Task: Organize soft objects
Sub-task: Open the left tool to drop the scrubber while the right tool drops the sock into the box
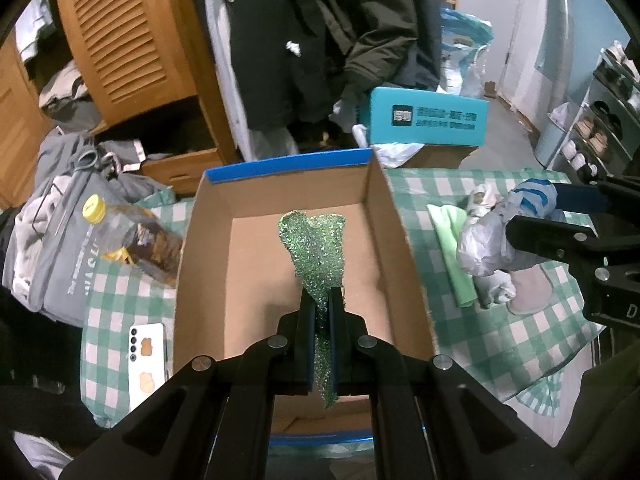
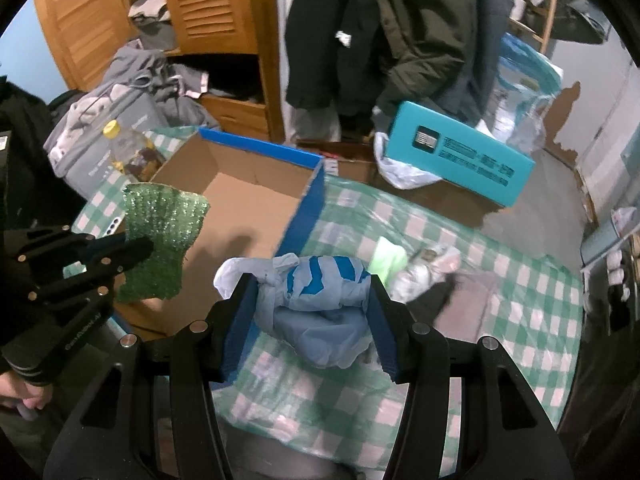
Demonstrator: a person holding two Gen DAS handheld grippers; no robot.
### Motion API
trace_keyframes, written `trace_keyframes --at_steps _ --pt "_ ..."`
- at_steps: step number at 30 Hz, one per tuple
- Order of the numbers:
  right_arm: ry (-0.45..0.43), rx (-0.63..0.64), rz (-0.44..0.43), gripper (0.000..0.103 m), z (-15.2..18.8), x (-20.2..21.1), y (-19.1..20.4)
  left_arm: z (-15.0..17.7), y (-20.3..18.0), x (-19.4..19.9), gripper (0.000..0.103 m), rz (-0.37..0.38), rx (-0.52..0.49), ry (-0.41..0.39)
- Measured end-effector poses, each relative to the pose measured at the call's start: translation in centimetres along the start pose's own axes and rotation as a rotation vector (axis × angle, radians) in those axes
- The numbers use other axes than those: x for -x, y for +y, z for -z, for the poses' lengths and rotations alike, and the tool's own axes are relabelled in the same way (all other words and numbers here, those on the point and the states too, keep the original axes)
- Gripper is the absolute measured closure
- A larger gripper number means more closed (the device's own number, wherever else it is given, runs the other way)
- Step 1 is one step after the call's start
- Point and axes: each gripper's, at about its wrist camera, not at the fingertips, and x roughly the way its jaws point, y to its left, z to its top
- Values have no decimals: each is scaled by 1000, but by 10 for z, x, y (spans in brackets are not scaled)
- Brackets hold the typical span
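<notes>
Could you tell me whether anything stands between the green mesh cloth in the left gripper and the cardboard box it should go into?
Nothing visible does. The left gripper holds the green mesh cloth directly above the open cardboard box, whose floor looks bare.

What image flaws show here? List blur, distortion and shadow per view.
Left wrist view: fisheye bends the cardboard box edges; corners vignette black; the green mesh cloth is sharp. Right wrist view: soft motion blur across the checked tablecloth; a shadow falls on the box floor.
</notes>
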Motion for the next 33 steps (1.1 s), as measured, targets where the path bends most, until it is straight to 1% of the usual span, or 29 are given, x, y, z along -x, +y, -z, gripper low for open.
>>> trace_keyframes --at_steps 8,15,19,25,26,28,30,31,32,33 --pt "24 51 -30 49 -14 -18 33 8 25 -11 98 -17 34 29" --pt "56 90 -48 49 -21 -39 57 14 39 -21 98 -18 57 55" --pt "79 98 -58 49 -23 -51 65 16 43 -29 97 -17 64 76" --pt "115 108 -80 48 -21 -68 73 19 46 -36 97 -36 72 107" --pt "120 108 -85 48 -21 -70 73 20 47 -37 96 -38 74 113" --pt "133 102 -95 46 -21 -73 72 20 49 -38 89 -42 79 122" --pt "139 98 -103 45 -21 -75 72 20 50 -39 72 -49 84 128" --pt "141 96 -102 45 -21 -75 72 21 51 -38 69 -52 84 126" --pt "143 95 -100 45 -21 -75 72 20 51 -38 63 -53 84 121" --pt "146 96 -101 42 -21 -75 72 20 51 -36 59 -53 82 117"
